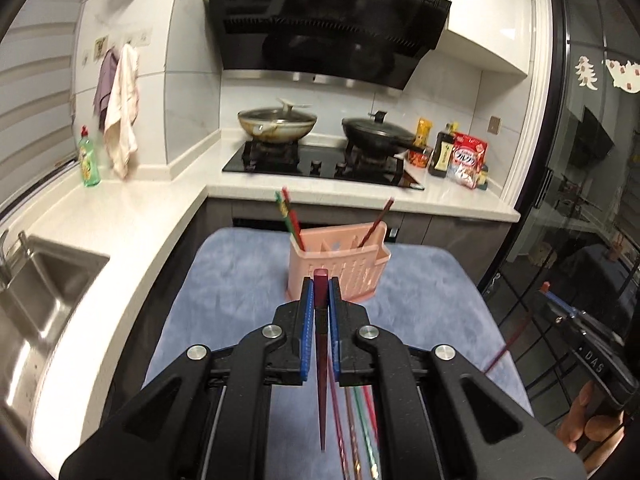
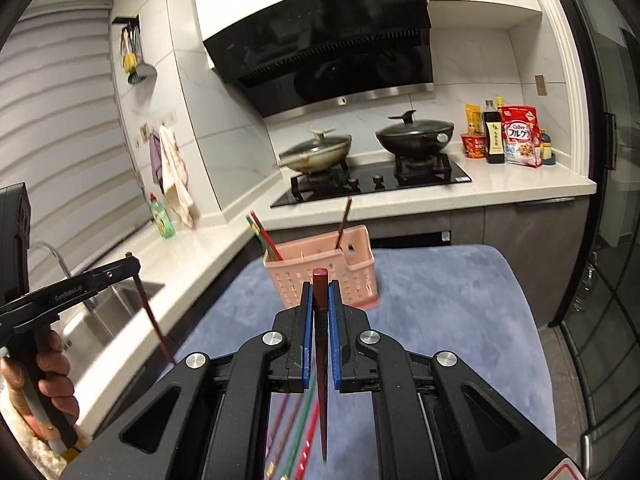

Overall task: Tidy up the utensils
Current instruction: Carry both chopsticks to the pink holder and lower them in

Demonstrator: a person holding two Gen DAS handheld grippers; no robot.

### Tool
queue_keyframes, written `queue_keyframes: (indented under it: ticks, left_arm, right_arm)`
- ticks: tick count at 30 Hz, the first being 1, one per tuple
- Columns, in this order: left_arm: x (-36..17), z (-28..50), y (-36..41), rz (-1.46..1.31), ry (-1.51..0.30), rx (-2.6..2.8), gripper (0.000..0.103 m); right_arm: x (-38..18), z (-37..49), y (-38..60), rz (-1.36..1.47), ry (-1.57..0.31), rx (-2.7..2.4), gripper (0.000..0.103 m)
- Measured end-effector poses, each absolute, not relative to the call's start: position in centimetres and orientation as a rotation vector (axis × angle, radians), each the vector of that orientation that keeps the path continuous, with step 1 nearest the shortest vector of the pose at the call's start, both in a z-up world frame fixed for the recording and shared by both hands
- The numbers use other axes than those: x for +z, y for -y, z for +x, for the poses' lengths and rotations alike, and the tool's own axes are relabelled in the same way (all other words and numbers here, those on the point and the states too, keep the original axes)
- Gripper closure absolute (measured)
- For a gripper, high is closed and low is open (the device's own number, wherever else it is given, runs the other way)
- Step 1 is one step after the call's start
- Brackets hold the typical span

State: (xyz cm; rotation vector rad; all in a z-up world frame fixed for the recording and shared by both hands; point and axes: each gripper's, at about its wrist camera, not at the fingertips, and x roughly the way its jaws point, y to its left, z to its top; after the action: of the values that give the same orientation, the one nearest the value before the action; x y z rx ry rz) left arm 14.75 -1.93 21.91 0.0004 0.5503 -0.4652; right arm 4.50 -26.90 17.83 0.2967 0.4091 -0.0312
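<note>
Each claw is pinching one dark red chopstick: the left claw (image 1: 320,280) grips its chopstick (image 1: 321,360) near the blunt end, tip hanging down, and the right claw (image 2: 320,284) holds its chopstick (image 2: 321,360) likewise. Both hang above the blue-covered surface (image 1: 420,300), short of the pink caddy (image 1: 340,268) near its far edge. Loose chopsticks (image 1: 360,432) lie at the near edge. The carrying step seems in hand; next, each tip likely needs lining over a caddy compartment before lowering.

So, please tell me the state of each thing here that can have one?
Left hand-held gripper: shut on a dark red chopstick.
Right hand-held gripper: shut on another chopstick.
Pink holder: upright, three chopsticks inside.
Loose chopsticks: lying on blue mat.
Both pans: lidded.
</note>
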Motion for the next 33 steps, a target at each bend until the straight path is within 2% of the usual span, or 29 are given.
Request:
queue_keyframes:
  ticks: [11,19,25,33]
  left_arm:
    - [29.5,20.8,6.1,-0.012,-0.407,-0.447,0.096]
    - [31.0,26.8,8.8,-0.037,-0.35,-0.418,0.096]
    - [30.5,29.7,10.1,-0.022,-0.32,-0.399,0.096]
    - [26.8,32.9,10.7,-0.03,-0.408,-0.393,0.096]
  right_arm:
    - [24.5,13.6,29.6,0.337,-0.315,0.015,0.096]
    - [27.1,20.7,30.7,0.342,-0.25,0.011,0.096]
    - [26.2,24.9,30.9,0.339,-0.254,-0.015,0.096]
    - [22.1,29.0,31.2,0.347,-0.334,-0.027,0.096]
